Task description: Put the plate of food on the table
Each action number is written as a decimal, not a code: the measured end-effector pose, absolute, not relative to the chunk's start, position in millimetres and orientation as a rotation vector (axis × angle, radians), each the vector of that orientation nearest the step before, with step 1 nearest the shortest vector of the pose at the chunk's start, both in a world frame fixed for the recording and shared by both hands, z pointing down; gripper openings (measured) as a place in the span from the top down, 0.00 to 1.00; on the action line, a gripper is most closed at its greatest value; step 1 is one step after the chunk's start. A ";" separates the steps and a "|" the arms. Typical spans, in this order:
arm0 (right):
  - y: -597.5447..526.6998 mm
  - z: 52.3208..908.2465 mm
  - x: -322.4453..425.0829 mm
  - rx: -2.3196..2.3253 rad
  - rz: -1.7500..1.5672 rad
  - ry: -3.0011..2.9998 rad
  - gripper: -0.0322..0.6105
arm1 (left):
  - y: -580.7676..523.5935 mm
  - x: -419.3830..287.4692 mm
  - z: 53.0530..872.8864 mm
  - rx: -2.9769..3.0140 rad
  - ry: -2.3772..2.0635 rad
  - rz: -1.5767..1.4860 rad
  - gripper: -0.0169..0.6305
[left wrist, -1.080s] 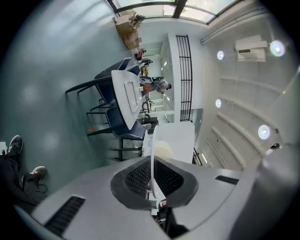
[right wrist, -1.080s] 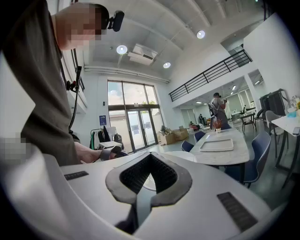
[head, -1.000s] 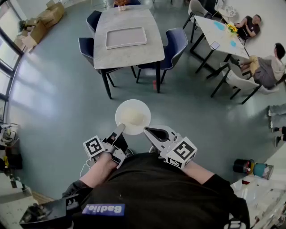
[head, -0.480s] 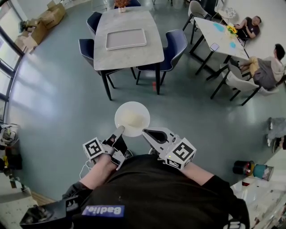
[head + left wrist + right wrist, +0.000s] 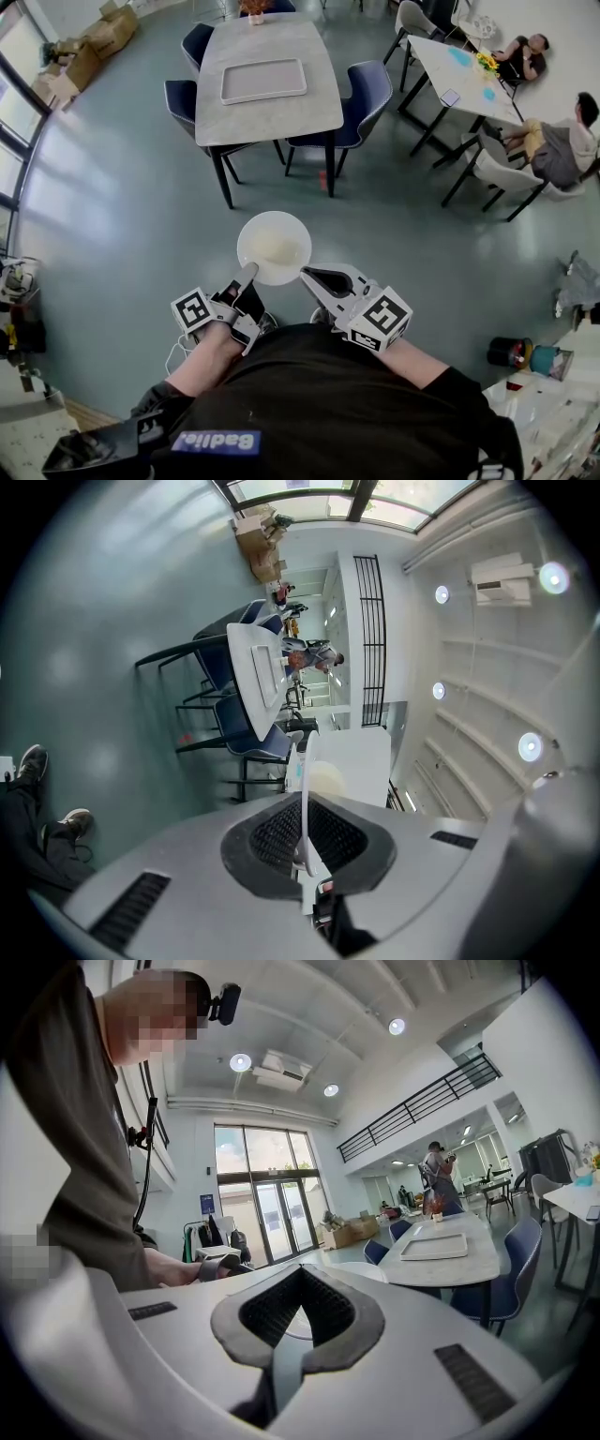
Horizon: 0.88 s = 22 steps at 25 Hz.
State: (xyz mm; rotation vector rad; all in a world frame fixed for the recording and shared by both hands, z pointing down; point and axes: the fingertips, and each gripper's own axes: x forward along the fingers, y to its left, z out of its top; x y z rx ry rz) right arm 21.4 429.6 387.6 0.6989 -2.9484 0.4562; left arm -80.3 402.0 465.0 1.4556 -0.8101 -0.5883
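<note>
- Open canteen-style hall inside an office building.
- Long dining table (image 5: 272,122) with a tray (image 5: 263,81) and blue chairs (image 5: 368,89); a second table (image 5: 459,70) nearby.
- Tall glass doors (image 5: 267,1213), balcony railing (image 5: 422,1101), high ceiling with spotlights (image 5: 242,1062).
- Cardboard boxes (image 5: 94,42) by the windows.

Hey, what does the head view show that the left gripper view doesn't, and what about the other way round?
Only the head view shows the right tool, its tip beside the plate, the wearer's black top, and the plate's full round face from above. Only the left gripper view shows the plate edge-on between the left tool's jaws, plus ceiling lights and a black railing. Both show the plate with its pale food, and the grey table carrying a tray, with blue chairs around it.
</note>
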 end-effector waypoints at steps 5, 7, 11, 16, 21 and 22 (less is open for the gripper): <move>426.0 390.7 28.8 0.697 0.476 -2.943 0.93 | 400.7 -74.0 466.0 1.448 -0.812 -0.588 0.95; 424.2 391.7 32.6 0.695 0.479 -2.944 0.93 | 399.9 -71.5 466.7 1.445 -0.816 -0.589 0.95; 419.2 392.8 40.6 0.692 0.485 -2.946 0.93 | 397.1 -65.8 467.5 1.443 -0.824 -0.596 0.95; 418.1 393.4 49.4 0.668 0.486 -2.948 0.93 | 395.1 -57.9 467.5 1.435 -0.836 -0.609 0.95; 414.4 393.7 56.7 0.645 0.488 -2.956 0.93 | 391.5 -50.8 467.0 1.433 -0.850 -0.617 0.95; 414.0 393.4 57.4 0.642 0.490 -2.957 0.93 | 391.4 -50.2 466.6 1.431 -0.852 -0.618 0.95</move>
